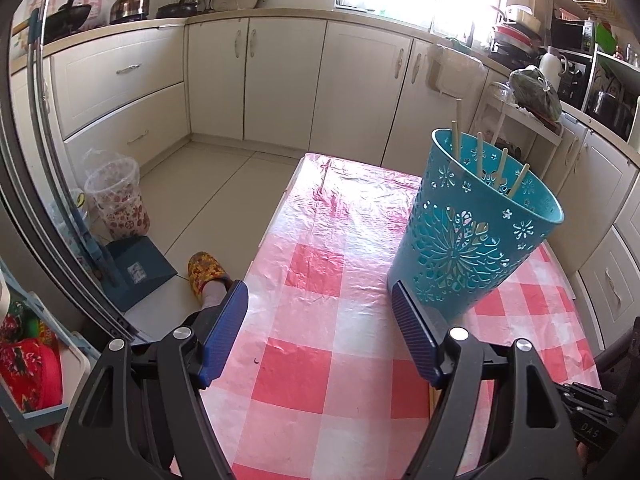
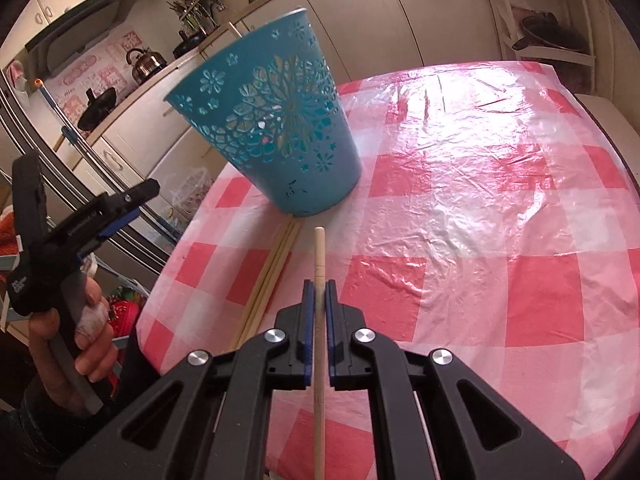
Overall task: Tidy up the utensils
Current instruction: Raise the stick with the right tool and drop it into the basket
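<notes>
Left gripper [image 1: 318,320]: its jaws stand wide apart and hold nothing; it hovers over the near left part of the tabletop, with the basket just beyond its right finger. In the right wrist view the person's left hand [image 2: 86,320] holds it out past the left edge of the table.

Basket [image 1: 476,220]: a teal cut-out plastic basket stands upright on the checked tablecloth [image 1: 340,240], toward the right edge of the tabletop in the left wrist view.

Sorted chopsticks [image 1: 480,154]: about five pale wooden chopsticks lean inside the basket, their tips above the rim. This part of the task looks done.

Loose chopsticks [image 2: 276,264]: a small bundle, seemingly three or so, lies flat on the cloth near the left edge of the tabletop in the right wrist view, its far end touching or just beside the basket's base. These are left to move.

Right gripper [image 2: 319,300]: its jaws are clamped on a single chopstick [image 2: 319,248], which runs forward along the fingers, its far end pointing toward the basket's base and not yet inside the basket.

Progress: judged as somewhat past halfway. The held chopstick still needs to go into the basket, then the bundle on the cloth. No other utensils show on the table.
</notes>
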`<state>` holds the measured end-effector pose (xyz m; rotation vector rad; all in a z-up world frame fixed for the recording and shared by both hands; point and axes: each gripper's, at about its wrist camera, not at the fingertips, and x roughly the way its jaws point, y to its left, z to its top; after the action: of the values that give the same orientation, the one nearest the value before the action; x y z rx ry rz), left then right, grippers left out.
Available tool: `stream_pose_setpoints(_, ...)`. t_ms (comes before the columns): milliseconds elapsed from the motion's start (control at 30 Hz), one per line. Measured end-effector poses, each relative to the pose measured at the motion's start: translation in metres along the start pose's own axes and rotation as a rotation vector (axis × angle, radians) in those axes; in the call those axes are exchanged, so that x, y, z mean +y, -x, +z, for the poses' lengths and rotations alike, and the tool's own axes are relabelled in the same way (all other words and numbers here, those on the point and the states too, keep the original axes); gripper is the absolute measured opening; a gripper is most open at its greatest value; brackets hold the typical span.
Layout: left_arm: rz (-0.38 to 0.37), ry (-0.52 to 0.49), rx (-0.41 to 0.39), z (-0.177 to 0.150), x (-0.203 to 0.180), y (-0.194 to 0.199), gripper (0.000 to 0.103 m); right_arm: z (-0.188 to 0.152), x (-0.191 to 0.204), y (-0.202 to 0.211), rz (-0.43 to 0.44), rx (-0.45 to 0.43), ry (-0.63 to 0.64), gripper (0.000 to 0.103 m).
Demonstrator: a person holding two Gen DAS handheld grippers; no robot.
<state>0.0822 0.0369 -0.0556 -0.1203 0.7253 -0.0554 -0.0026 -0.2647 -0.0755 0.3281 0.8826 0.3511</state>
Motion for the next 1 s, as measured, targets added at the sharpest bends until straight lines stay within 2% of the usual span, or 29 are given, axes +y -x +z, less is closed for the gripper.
stream_pose_setpoints(133, -0.001, 0.005, 0.002, 0.0, 0.001, 0.001, 0.071, 0.009, 0.004, 0.017, 0.047, -0.053, -0.004, 0.006)
stream_pose_setpoints(600, 0.0, 0.019, 0.007, 0.001, 0.006, 0.003, 0.071, 0.046, 0.031, 0.055, 0.116, -0.207, 0.045, 0.006)
stream_pose_setpoints(833, 0.002, 0.027, 0.002, 0.002, 0.009, 0.009, 0.071, 0.089, 0.053, 0.093, 0.191, -0.325, 0.083, 0.006)
stream_pose_setpoints(1000, 0.006, 0.029, 0.004, 0.001, 0.01, 0.011, 0.072, 0.141, 0.079, 0.113, 0.2, -0.478, 0.108, 0.006)
